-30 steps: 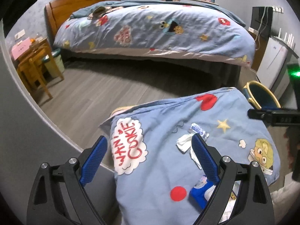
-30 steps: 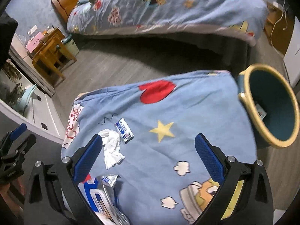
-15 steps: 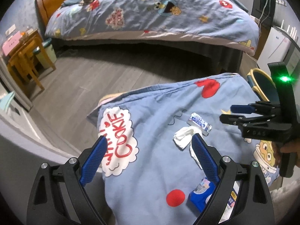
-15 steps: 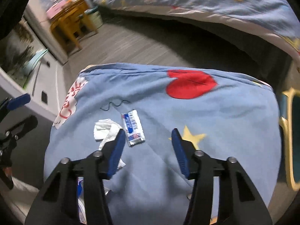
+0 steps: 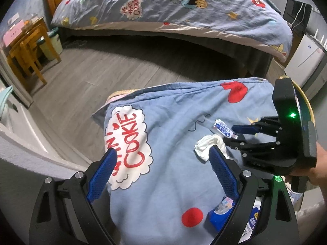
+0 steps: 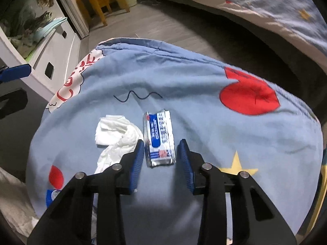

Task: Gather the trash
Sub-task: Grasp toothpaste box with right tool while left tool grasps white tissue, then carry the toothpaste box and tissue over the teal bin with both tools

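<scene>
A small blue-and-white wrapper [image 6: 159, 137] lies on a blue cartoon cloth [image 6: 204, 122]. My right gripper [image 6: 162, 153] is low over it, open, with one blue pad on each side of the wrapper's near end; the pads do not press it. In the left wrist view the right gripper [image 5: 231, 136] reaches the wrapper [image 5: 223, 127] from the right. A crumpled white tissue [image 6: 116, 134] lies just left of the wrapper, also in the left wrist view [image 5: 209, 145]. My left gripper [image 5: 161, 163] is open and empty above the cloth.
A blue packet [image 5: 221, 214] lies at the cloth's near edge. A yellow-rimmed bin [image 5: 306, 106] stands to the right behind the right gripper. A bed [image 5: 173, 10] is at the back, a wooden chair [image 5: 26, 49] at the left, white drawers [image 6: 47, 57] nearby.
My right gripper has moved down and forward to the wrapper, and its jaws have narrowed around it. The left gripper has shifted slightly and stayed open.
</scene>
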`<action>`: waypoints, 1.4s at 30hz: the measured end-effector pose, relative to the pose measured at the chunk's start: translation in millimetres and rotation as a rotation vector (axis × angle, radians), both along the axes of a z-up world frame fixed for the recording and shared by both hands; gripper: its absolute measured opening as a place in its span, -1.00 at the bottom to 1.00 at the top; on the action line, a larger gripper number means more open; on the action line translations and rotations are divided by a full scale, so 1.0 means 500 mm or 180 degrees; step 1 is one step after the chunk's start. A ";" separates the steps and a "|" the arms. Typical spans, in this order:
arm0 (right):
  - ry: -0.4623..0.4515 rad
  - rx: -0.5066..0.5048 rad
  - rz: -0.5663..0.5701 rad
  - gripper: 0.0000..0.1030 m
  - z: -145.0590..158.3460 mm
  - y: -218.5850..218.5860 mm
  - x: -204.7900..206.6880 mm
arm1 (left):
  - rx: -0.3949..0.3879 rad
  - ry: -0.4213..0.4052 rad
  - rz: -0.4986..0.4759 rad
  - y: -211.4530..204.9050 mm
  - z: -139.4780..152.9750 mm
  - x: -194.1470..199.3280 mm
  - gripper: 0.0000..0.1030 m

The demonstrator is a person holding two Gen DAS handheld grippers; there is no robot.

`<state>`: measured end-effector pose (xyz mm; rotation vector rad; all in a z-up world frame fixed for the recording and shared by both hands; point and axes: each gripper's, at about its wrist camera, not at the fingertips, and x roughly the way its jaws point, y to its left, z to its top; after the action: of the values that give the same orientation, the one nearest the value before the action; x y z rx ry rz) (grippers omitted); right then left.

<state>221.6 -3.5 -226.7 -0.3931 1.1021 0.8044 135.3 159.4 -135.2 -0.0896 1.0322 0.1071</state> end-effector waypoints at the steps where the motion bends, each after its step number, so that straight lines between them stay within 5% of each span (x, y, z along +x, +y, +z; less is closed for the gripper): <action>1: 0.0003 0.0006 -0.0014 -0.46 0.000 -0.001 0.002 | -0.0001 0.0014 -0.0002 -0.002 -0.002 0.002 0.76; 19: 0.0118 0.0316 -0.0748 -0.57 0.042 -0.133 0.069 | 0.0081 0.0298 -0.0411 -0.139 -0.123 0.071 0.71; 33: 0.0110 0.0361 -0.0873 -0.57 0.046 -0.180 0.080 | 0.0231 0.0489 -0.0604 -0.182 -0.166 0.093 -0.42; 42: 0.0020 0.0350 -0.0866 -0.57 0.079 -0.180 0.068 | 0.0278 0.0404 -0.0700 -0.196 -0.142 0.094 -0.70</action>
<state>255.5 -93.3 -187.3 -0.1436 1.0844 0.6218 182.5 61.6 -206.4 0.1116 1.1561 -0.0427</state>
